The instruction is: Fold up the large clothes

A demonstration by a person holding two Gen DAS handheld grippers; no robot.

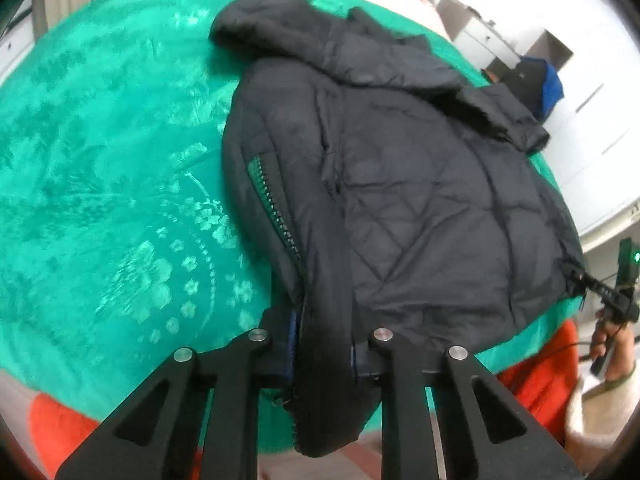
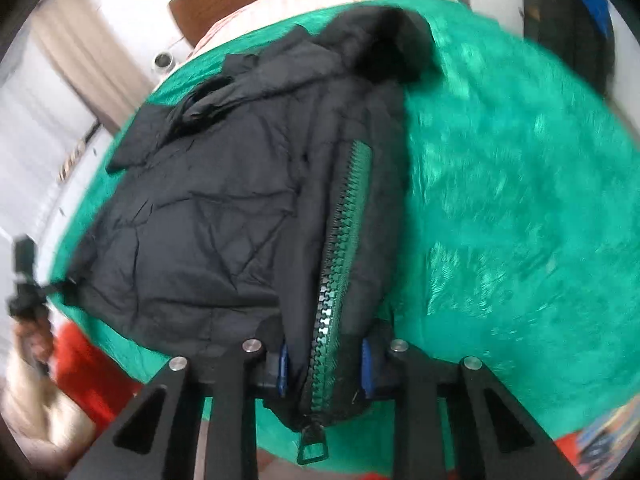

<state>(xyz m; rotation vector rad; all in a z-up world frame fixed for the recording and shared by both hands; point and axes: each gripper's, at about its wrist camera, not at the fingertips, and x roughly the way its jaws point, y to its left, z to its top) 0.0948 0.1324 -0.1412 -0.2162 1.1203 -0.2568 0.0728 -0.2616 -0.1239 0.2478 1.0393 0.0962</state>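
Note:
A black quilted hooded jacket [image 1: 420,184] lies spread on a green blanket [image 1: 100,200], hood at the far end. My left gripper [image 1: 324,344] is shut on the jacket's near hem, a thick fold of black fabric squeezed between the blue pads beside the green zipper [image 1: 276,208]. At the far right, a hand holds the other gripper [image 1: 612,300] at the jacket's lower corner. In the right wrist view, my right gripper [image 2: 324,364] is shut on the jacket [image 2: 200,220] at the hem, with the green zipper [image 2: 340,260] between its pads and the zipper pull hanging below.
The blanket [image 2: 520,220] covers a bed; an orange-red cover [image 1: 60,432] shows at its near edge. White cabinets [image 1: 580,128] and a dark and blue bundle [image 1: 536,88] stand past the right side. A wooden headboard [image 2: 224,0] and a curtain [image 2: 80,60] are beyond.

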